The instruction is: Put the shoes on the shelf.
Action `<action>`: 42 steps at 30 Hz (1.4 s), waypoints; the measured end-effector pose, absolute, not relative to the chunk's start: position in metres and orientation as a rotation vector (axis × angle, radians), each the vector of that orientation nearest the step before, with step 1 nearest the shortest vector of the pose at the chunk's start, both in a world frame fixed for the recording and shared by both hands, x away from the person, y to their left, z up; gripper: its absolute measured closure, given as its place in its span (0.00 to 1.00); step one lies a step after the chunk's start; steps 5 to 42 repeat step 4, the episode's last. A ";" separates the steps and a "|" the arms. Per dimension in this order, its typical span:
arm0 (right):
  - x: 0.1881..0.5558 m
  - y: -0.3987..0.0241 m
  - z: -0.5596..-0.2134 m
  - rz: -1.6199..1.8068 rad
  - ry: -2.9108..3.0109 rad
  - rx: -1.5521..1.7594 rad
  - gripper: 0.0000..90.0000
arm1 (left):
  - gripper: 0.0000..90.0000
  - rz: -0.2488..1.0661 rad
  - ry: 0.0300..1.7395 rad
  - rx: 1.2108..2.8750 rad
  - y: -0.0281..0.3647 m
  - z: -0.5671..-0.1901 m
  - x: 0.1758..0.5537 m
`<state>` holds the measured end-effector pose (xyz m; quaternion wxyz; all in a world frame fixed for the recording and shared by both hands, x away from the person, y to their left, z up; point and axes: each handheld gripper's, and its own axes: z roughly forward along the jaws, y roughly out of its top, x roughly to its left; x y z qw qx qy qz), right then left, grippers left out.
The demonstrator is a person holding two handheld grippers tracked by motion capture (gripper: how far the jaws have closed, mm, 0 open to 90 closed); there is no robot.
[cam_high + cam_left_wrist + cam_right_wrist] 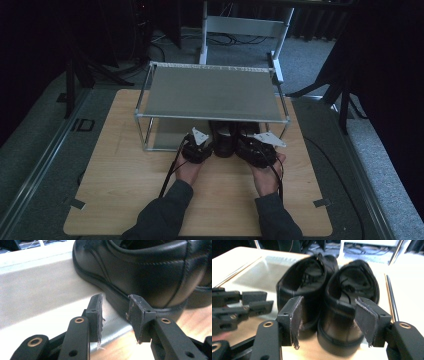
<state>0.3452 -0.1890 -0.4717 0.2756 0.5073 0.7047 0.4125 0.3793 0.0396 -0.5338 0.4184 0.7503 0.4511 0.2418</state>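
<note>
Nearest to the lens in my left gripper view, the left tongs (115, 315) are standing spread, pinching nothing, with their worn pads flanking the heel sole of the left shoe (140, 272). That black leather shoe is sitting just ahead of the tips, its heel edge close to the right-hand pad but not squeezed by it. It is resting where the lower shelf (37, 290), a pale metal sheet, is meeting the wooden counter (197, 317).

Along my right gripper view, the right tongs (328, 320) are also gaping wide and gripping nothing. The heel of the right shoe (352, 297) is lying between the two pads, nearer the right one, and I am seeing a gap on either side. The left shoe (304, 287) is standing just beside its partner, the two touching or nearly so, toes pointing away from me. The left tongs (257, 301) are reaching in at the left edge of that view.

From the high view, both shoes (231, 139) are sitting side by side, dark and hard to separate, under the front rail of the metal rack (210, 90), between my two hands. The left tongs (196, 145) and right tongs (256, 149) are flanking the pair, each hand resting low on the counter (125, 190).
</note>
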 end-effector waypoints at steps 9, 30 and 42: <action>0.343 -0.200 -0.478 1.074 1.919 1.376 0.41 | 0.69 0.596 1.121 1.898 0.046 -0.533 0.371; 0.343 -0.200 -0.478 1.074 1.919 1.376 0.41 | 0.69 0.596 1.121 1.898 0.046 -0.533 0.371; 0.343 -0.200 -0.478 1.074 1.919 1.376 0.41 | 0.69 0.596 1.121 1.898 0.046 -0.533 0.371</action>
